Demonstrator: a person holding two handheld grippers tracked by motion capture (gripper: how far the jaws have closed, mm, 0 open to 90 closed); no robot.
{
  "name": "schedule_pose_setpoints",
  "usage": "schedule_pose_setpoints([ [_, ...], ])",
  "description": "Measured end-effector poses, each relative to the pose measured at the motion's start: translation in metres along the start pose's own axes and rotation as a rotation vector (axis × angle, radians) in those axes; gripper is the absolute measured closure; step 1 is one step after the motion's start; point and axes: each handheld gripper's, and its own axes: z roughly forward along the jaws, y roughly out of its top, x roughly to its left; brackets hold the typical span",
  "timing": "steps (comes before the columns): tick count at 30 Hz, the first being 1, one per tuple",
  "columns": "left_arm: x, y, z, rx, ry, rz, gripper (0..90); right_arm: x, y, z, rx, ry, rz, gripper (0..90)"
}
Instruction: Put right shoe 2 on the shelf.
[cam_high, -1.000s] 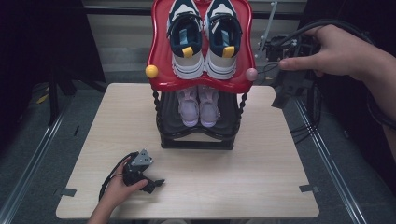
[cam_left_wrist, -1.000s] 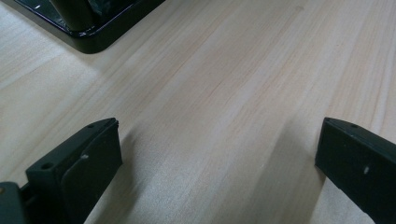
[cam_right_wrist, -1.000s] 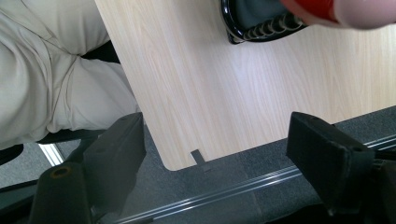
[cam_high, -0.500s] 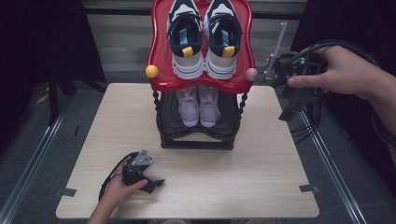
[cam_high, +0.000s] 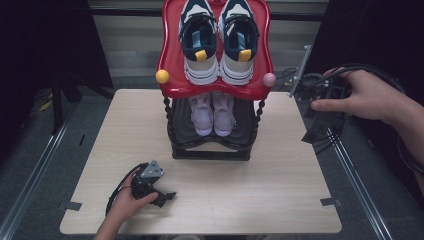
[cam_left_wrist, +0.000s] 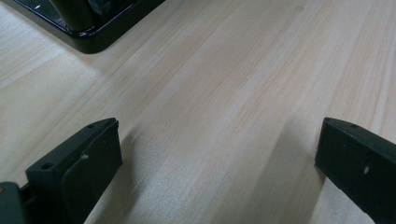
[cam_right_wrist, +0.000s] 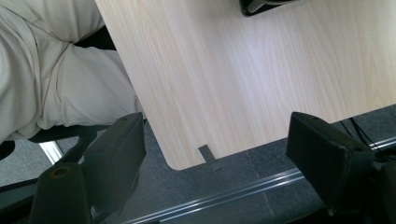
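A two-tier shoe rack stands at the back middle of the table (cam_high: 280, 175). Its red top tray (cam_high: 172, 65) carries a pair of navy and white sneakers (cam_high: 200, 42). On the black lower shelf (cam_high: 210, 145) sits a pair of pale pink shoes (cam_high: 214, 112). My left gripper (cam_high: 161, 196) rests on the table at the front left, a hand around it; its jaws stand open over bare wood (cam_left_wrist: 219, 135). My right gripper (cam_high: 317, 131) hangs in the air just past the table's right edge, open (cam_right_wrist: 215, 140), with nothing between its jaws.
A yellow ball (cam_high: 162, 76) and a pink ball (cam_high: 269, 79) cap the tray's front corners. The rack's black base (cam_left_wrist: 100, 39) lies ahead of the left gripper. Grey tape marks (cam_high: 331, 202) sit at the table's front corners. A metal rail (cam_right_wrist: 224, 198) and the person's trouser leg (cam_right_wrist: 56, 70) lie below the right gripper.
The right hand has sunk and drifted to the right and toward the front with its gripper, jaws unchanged. The left hand and gripper have stayed put.
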Motion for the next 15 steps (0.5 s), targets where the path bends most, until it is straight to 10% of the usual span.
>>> schedule_pose_setpoints([
  [15,0.0,0.0,0.0,0.002,-0.002,0.001,0.0,-0.001,-0.016,0.034,-0.028,0.0,0.01,19.0],
])
